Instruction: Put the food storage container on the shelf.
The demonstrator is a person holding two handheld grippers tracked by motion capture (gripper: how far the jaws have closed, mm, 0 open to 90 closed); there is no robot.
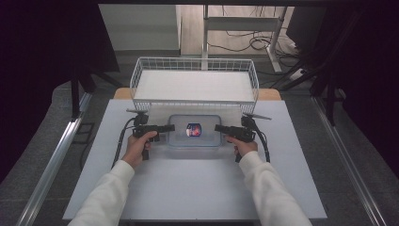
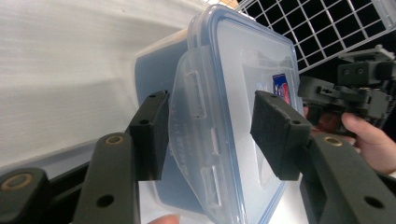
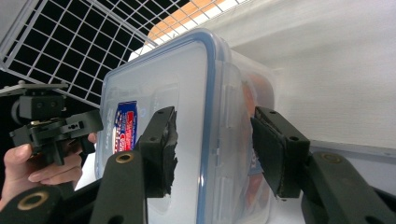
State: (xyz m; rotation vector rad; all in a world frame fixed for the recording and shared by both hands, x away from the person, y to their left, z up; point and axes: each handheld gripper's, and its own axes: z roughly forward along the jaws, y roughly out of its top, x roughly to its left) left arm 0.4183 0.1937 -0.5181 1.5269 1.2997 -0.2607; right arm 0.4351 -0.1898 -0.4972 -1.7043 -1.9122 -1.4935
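While one clear plastic lidded container (blue-rimmed) sat on the tabletop, both hand-held grippers, left and right, straddled its side latches, jaws wide apart.

Clear lidded container, blue-rimmed and labelled, latches unclipped, lying flat near the table's far edge, centred.

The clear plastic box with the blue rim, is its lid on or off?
On. The clear plastic box has its lid flat on top; in the left gripper view its side latch sticks outward, unclipped.
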